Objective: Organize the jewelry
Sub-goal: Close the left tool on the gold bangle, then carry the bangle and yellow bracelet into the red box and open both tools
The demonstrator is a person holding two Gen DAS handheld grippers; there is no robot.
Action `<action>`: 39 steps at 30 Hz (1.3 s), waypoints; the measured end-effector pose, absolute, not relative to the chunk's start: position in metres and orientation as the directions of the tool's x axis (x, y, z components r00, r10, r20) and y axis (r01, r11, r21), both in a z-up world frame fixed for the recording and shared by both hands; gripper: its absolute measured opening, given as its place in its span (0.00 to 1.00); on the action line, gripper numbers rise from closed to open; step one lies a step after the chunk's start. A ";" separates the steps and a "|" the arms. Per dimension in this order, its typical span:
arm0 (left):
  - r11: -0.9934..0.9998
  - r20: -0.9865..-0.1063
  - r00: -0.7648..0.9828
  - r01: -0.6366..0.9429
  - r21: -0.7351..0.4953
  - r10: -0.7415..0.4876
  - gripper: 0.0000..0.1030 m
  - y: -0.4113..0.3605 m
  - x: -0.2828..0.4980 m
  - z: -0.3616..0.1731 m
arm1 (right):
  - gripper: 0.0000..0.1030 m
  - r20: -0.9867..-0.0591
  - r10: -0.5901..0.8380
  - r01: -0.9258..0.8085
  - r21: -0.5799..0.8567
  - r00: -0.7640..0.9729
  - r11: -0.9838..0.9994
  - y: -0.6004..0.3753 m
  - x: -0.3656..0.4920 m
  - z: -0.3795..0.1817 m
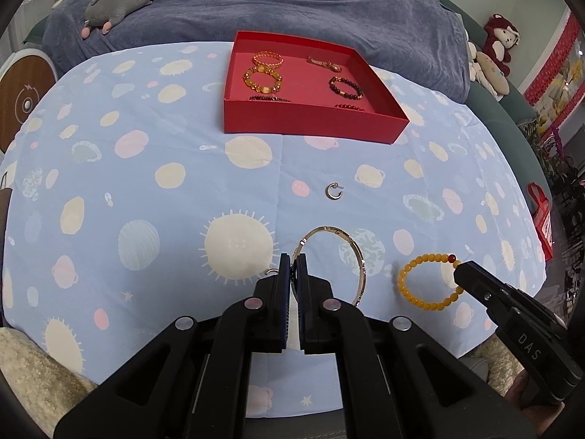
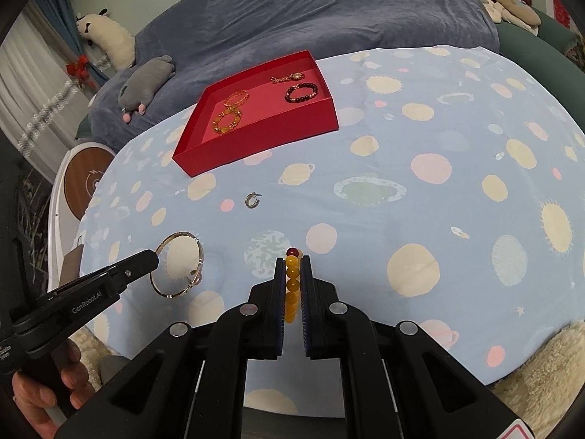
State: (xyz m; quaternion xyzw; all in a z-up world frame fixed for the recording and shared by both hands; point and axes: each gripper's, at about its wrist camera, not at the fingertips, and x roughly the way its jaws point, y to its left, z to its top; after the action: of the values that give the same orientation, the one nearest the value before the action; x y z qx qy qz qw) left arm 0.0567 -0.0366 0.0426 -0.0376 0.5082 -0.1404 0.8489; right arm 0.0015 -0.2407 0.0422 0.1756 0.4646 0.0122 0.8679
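Both pairs of jaws are pinched tight. On the left gripper [image 1: 292,261] they clamp the rim of a thin gold bangle [image 1: 356,256], which hangs off the tips, tilted above the cloth, as the right wrist view shows [image 2: 190,269]. On the right gripper [image 2: 293,261] they squeeze a yellow bead bracelet [image 2: 291,285], beads lined up between the blue pads [image 2: 280,292], one dark red bead [image 2: 291,252] poking out at the tip. From the left wrist view the bracelet's loop [image 1: 420,285] dangles open beside the right gripper's nose [image 1: 471,274].

Under them lies a pale blue tablecloth [image 1: 146,168] printed with planets and suns. One small silver hoop earring [image 1: 332,191] sits alone on it, between the grippers and the red tray [image 1: 314,119] at the far side.

And that tray is filling up: a gold chain bracelet [image 1: 268,59] and an amber bead bracelet [image 1: 262,80] on its left half, a gold watch [image 1: 324,63] and a dark bead bracelet [image 1: 345,86] on the right. More dark beads peek over the near wall.

A hand [image 2: 47,391] grips the left tool's handle at the lower left of the right wrist view. Behind the table, a grey plush toy [image 1: 117,0] sprawls on a blue-grey blanket [image 1: 292,0].
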 end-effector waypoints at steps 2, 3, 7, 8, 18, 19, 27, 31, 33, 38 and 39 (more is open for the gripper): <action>0.958 -0.850 0.448 0.196 -0.208 -0.277 0.03 -0.035 0.057 0.045 | 0.07 -0.799 0.188 0.140 0.320 0.571 0.937 -0.240 0.002 0.044; 0.958 -0.849 0.449 0.195 -0.210 -0.278 0.03 -0.034 0.058 0.046 | 0.07 -0.797 0.190 0.138 0.323 0.573 0.936 -0.240 0.002 0.045; 0.957 -0.846 0.453 0.190 -0.218 -0.282 0.03 -0.032 0.062 0.051 | 0.07 -0.791 0.197 0.127 0.326 0.579 0.937 -0.237 0.006 0.048; 0.957 -0.844 0.454 0.189 -0.220 -0.284 0.03 -0.032 0.063 0.053 | 0.07 -0.790 0.198 0.124 0.326 0.581 0.937 -0.236 0.007 0.049; 0.959 -0.838 0.469 0.174 -0.223 -0.280 0.03 -0.032 0.100 0.065 | 0.07 -0.769 0.203 0.096 0.324 0.607 0.941 -0.239 0.051 0.065; 0.960 -0.836 0.472 0.172 -0.222 -0.278 0.03 -0.032 0.106 0.067 | 0.07 -0.764 0.204 0.090 0.323 0.612 0.942 -0.239 0.060 0.069; 0.957 -0.815 0.503 0.183 -0.224 -0.287 0.03 -0.047 0.172 0.083 | 0.07 -0.732 0.229 0.044 0.332 0.641 0.942 -0.234 0.135 0.087; 0.958 -0.812 0.509 0.184 -0.222 -0.286 0.03 -0.057 0.212 0.083 | 0.07 -0.719 0.239 0.022 0.332 0.653 0.943 -0.229 0.178 0.091; 0.959 -0.812 0.512 0.183 -0.217 -0.281 0.03 -0.063 0.231 0.080 | 0.07 -0.715 0.236 0.015 0.326 0.657 0.945 -0.227 0.198 0.092; 0.961 -0.821 0.499 0.171 -0.219 -0.276 0.03 -0.071 0.269 0.067 | 0.07 -0.719 0.234 0.025 0.329 0.655 0.944 -0.231 0.242 0.082; 0.960 -0.824 0.494 0.171 -0.220 -0.277 0.03 -0.073 0.275 0.063 | 0.07 -0.722 0.235 0.028 0.332 0.651 0.943 -0.231 0.249 0.078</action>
State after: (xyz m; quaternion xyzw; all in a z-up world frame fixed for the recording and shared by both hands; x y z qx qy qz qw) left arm 0.2754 -0.0731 0.0631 -0.0541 0.4860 -0.1298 0.8626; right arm 0.2488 -0.2315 0.0784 0.1587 0.4139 0.0579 0.8945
